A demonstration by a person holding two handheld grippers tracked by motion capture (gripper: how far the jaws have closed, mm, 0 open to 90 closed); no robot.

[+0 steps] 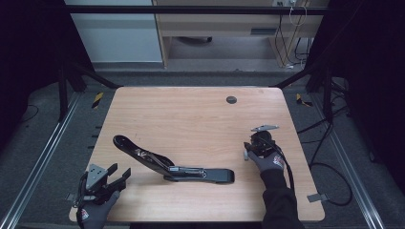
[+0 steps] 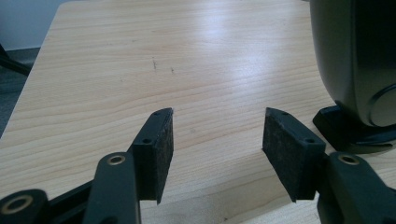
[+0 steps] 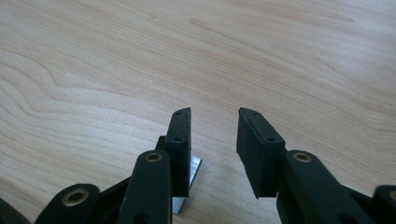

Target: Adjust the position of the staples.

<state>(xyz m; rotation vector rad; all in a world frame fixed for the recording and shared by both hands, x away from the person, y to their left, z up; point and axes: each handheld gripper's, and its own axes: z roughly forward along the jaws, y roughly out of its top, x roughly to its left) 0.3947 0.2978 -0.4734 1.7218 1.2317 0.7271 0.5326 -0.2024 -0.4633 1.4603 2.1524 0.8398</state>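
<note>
We find a long black hinged tool (image 1: pixel 167 164) lying flat on the wooden table (image 1: pixel 191 119), running from about nine o'clock towards five o'clock of the table's middle. It rests untouched, well placed between both hands for a two-sided pick-up, in our judgement.

The left gripper (image 1: pixel 117 174) sits at the table's seven o'clock corner, jaws parted with nothing between them; in the left gripper view its pads (image 2: pixel 163 149) frame bare wood, and a black rounded part of the tool (image 2: pixel 359 70) looms at two o'clock, just beside the right-hand jaw. We judge it is aimed to take that near end.

The right gripper (image 1: pixel 253 143) hovers at four o'clock of the table, apart from the tool, gloved hand (image 1: pixel 270 162) behind it. Its jaws stand apart on nothing; in the right gripper view (image 3: pixel 212 135) only wood lies ahead.

Hard to make out: a small grey piece (image 3: pixel 192 170) partly hidden behind the right gripper's own left-hand jaw; we cannot tell what it is. The tool's body is cut off at the left gripper view's edge. The tool's middle joint is too dark to read
</note>
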